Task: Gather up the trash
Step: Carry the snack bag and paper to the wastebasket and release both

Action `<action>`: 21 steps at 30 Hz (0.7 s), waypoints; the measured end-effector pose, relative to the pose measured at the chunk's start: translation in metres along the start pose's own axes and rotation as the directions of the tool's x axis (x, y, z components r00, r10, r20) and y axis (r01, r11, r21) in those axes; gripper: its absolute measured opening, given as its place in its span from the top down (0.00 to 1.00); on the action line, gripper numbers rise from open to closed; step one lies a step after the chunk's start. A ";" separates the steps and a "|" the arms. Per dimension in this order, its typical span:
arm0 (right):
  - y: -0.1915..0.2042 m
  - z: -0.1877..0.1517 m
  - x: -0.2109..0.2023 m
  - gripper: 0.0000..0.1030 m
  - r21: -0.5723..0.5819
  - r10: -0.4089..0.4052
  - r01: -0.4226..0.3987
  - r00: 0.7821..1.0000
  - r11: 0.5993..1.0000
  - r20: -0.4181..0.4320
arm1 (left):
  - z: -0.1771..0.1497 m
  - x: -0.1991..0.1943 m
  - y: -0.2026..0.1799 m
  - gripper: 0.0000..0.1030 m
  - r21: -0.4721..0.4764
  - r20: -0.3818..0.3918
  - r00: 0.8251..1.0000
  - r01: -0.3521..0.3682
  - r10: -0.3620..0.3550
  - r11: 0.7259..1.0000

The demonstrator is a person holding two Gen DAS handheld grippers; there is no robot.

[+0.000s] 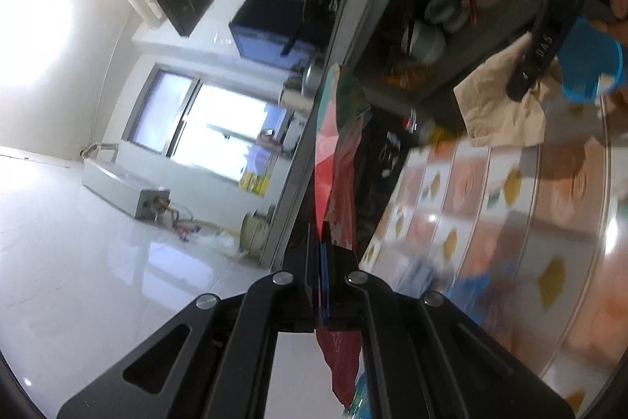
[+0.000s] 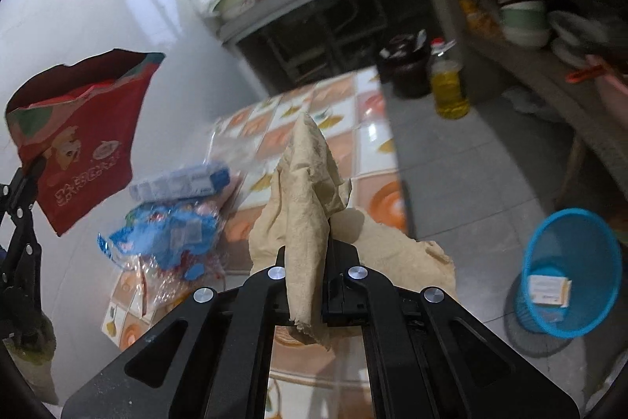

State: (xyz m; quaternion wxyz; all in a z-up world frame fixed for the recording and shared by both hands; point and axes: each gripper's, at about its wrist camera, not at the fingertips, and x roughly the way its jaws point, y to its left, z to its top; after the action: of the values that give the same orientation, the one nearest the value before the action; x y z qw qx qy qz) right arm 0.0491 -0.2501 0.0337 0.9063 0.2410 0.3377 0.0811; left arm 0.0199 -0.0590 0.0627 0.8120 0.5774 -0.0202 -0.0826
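1 small carton (image 2: 548,290) lies inside the blue basket (image 2: 571,321) on the floor.

the left gripper (image 2: 33,167) is cut off by the right wrist view's left edge, the red snack bag (image 1: 339,160) shows only edge-on and its print is unreadable there, the blue wrappers (image 2: 165,234) on the table are smeared, and the shelf's bowls (image 2: 524,20) blur together.
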 end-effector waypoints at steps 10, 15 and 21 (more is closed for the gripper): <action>-0.067 -0.015 -0.059 0.99 0.158 -0.153 0.138 0.984 0.978 0.089 | 0.085 0.020 -0.015 1.00 -0.059 0.168 0.965 0.212 -0.199 0.976; -0.100 -0.027 -0.083 0.99 0.252 -0.240 0.206 0.965 0.946 0.111 | 0.144 0.052 -0.006 1.00 -0.212 0.193 0.852 0.520 -0.486 0.828; -0.142 -0.050 -0.101 0.99 0.356 -0.344 0.295 0.935 0.887 0.083 | 0.211 0.125 -0.030 1.00 -0.437 0.163 0.573 0.772 -0.803 0.462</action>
State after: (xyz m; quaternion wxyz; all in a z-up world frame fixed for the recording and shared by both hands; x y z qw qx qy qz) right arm -0.0629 -0.3856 -0.0109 0.8742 0.3389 0.3155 -0.1460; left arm 0.1127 -0.2849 0.0969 0.7936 0.3121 0.2956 -0.4305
